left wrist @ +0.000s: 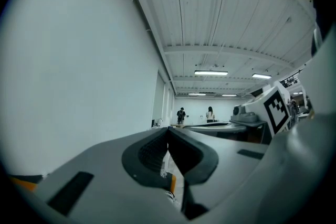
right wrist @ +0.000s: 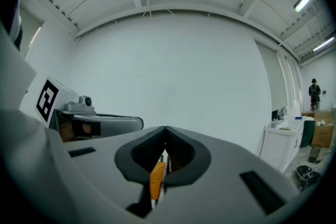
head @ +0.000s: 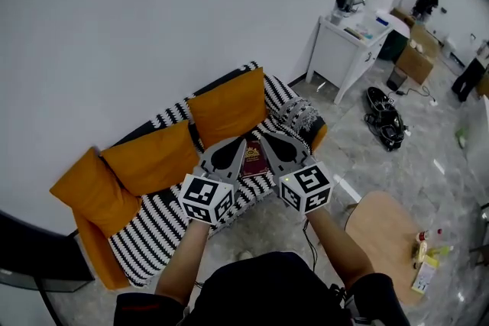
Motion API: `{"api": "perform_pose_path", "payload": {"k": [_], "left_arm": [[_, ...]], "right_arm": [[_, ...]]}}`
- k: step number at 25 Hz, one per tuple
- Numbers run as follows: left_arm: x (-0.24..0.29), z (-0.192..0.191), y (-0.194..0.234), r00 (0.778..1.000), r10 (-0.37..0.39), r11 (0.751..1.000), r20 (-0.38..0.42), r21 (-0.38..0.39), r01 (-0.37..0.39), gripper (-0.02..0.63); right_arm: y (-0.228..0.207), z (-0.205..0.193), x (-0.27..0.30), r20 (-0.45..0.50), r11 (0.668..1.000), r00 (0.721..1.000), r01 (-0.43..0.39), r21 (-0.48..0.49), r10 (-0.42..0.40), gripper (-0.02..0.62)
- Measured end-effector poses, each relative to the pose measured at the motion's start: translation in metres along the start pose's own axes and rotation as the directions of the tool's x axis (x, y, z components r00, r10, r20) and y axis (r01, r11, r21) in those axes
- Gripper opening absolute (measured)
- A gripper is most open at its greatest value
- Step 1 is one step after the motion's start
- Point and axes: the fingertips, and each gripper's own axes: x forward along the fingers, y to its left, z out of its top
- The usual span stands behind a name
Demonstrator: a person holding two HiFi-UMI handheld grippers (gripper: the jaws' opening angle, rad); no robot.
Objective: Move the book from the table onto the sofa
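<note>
A dark red book [head: 253, 161] lies flat on the striped seat of the sofa [head: 153, 229], just in front of the orange back cushions [head: 228, 108]. In the head view my two grippers are held level side by side above the sofa's front edge, with the book showing between them. The left gripper [head: 241, 141] is shut with nothing in it, and its jaws meet tip to tip in the left gripper view [left wrist: 168, 131]. My right gripper [head: 262, 137] is shut and empty too, as the right gripper view [right wrist: 165, 128] confirms.
A round wooden table [head: 380, 229] with bottles [head: 424, 248] stands at the lower right. A white cabinet [head: 348, 50], a black heap on the floor [head: 383, 117] and cardboard boxes [head: 416, 61] are farther right. A white wall runs behind the sofa.
</note>
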Motion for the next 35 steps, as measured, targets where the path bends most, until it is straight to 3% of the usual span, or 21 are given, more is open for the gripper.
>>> {"api": "perform_pose_path", "payload": {"k": [14, 22, 35], "left_arm": [[0.025, 0.006, -0.042, 0.998, 0.042, 0.999, 0.04, -0.023, -0.041, 0.017], [0.035, -0.004, -0.075, 0.999, 0.037, 0.999, 0.022, -0.019, -0.037, 0.017], [0.046, -0.007, -0.086, 0.999, 0.039, 0.999, 0.013, -0.026, -0.038, 0.017]], "right_arm": [[-0.025, 0.002, -0.05, -0.001, 0.999, 1.0, -0.032, -0.02, 0.032, 0.015], [-0.041, 0.003, -0.077, 0.017, 0.999, 0.999, -0.032, -0.014, 0.032, 0.015], [-0.057, 0.001, -0.09, 0.03, 1.0, 0.999, -0.026, -0.002, 0.026, 0.015]]}}
